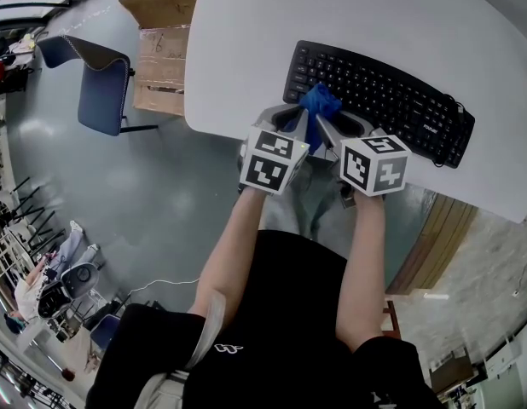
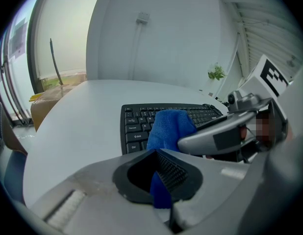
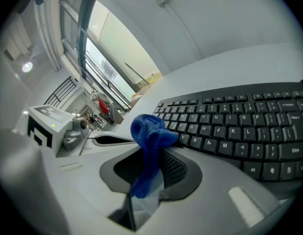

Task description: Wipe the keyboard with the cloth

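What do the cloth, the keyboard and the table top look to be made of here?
The cloth: blue, fuzzy nap, soft bunched folds; probably microfibre or terry. The keyboard: black matte plastic, moulded keys with white print. The table: white, smooth, slightly matte; likely laminate, can't be sure.

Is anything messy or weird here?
Only the crumpled blue cloth: it's bunched into a lump at the left end of the black keyboard, pinched by both the left claw and the right claw at once, not spread flat for wiping. Nothing looks spilled or broken.
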Demonstrator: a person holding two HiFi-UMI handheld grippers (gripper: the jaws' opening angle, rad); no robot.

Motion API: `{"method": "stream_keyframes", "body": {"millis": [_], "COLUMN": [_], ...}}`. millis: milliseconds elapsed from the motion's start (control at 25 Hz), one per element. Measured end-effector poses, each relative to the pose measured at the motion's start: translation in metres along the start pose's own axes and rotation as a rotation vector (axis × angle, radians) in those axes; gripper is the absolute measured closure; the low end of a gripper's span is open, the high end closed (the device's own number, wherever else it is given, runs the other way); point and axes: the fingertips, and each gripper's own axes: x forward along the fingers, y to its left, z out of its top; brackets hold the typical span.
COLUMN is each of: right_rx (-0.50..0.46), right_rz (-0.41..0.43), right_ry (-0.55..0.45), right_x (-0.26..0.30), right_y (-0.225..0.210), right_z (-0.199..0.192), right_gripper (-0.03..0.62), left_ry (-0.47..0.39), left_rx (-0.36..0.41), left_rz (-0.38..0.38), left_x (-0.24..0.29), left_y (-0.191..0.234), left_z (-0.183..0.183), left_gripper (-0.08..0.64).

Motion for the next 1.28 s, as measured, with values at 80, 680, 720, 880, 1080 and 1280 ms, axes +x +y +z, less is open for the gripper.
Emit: {"method": "stream_keyframes", "body": {"millis": [80, 680, 720, 880, 1080, 1280], "right_rx": [0.002, 0.019, 0.02, 0.024, 0.032, 0.043], "right_rz": [-0.003, -0.023, -0.024, -0.033, -0.043, -0.05], "right_ry": [-0.001, -0.015, -0.016, -0.02, -0.029, -0.035], "right_x": [-0.003, -0.029, -0.03, -0.036, -0.048, -0.06], "right_y": [-0.002, -0.024, -0.025, -0.032, -0.042, -0.053], "right_z": [-0.001, -0.007, -0.007, -0.008, -0.009, -0.009], "right_gripper": [0.502, 0.502, 0.502, 0.502, 0.502, 0.502], "left_ry": [0.001, 0.009, 0.007, 0.009, 0.009, 0.009], "left_rx": [0.003, 0.026, 0.027, 0.032, 0.042, 0.051], "left_rz": [-0.003, -0.025, -0.025, -0.035, -0.046, -0.054], "left_x": [0.001, 0.014, 0.014, 0.018, 0.024, 0.031], "left_y": [-0.004, -0.035, -0.037, -0.045, -0.06, -0.073], "left_z": [0.001, 0.005, 0.006, 0.008, 0.011, 0.017], "left_gripper": [0.561, 0.561, 0.561, 0.561, 0.561, 0.561]}}
